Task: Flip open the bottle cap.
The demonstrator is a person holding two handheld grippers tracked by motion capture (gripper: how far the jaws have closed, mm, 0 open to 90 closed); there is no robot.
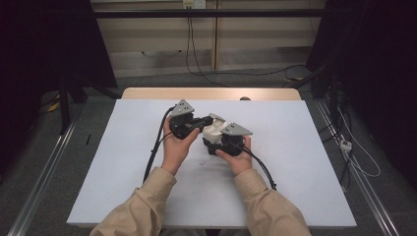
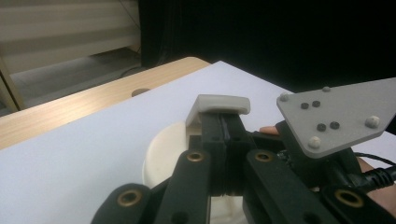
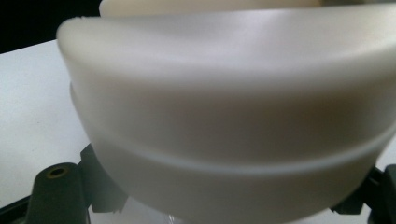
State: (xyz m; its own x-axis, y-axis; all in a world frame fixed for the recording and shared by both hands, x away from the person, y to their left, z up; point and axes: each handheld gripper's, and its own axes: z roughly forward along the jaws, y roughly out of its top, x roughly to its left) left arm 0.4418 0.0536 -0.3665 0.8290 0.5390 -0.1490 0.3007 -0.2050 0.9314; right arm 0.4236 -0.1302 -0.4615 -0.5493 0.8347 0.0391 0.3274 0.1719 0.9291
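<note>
1. The table (image 1: 295,196) is covered by a pale sheet, with a strip of bare wood (image 1: 211,93) seen along its far edge; a grey floor, a light wall panel and trailing cables (image 1: 196,59) are seen beyond it, with dark curtains at both sides.
2. Two forearms in beige sleeves (image 1: 142,206) are brought in from the near edge, and the hands are drawn close together at the middle of the table.
3. A white plastic container (image 1: 214,129) is found between the two grippers at the table's centre; in the right gripper view its rounded wall (image 3: 233,107) is seen very near the camera, with a seam running round it.
4. The left gripper (image 1: 200,121) is held level and pointed towards the right hand; in the left gripper view its jaws are seen pressed together on a flat raised tab (image 2: 223,103) of the container.
5. The right gripper (image 1: 212,146) is held at the container's near side, its grey plate uppermost; its jaws are pinched on the container's lower part, though the contact itself is hidden.
</note>
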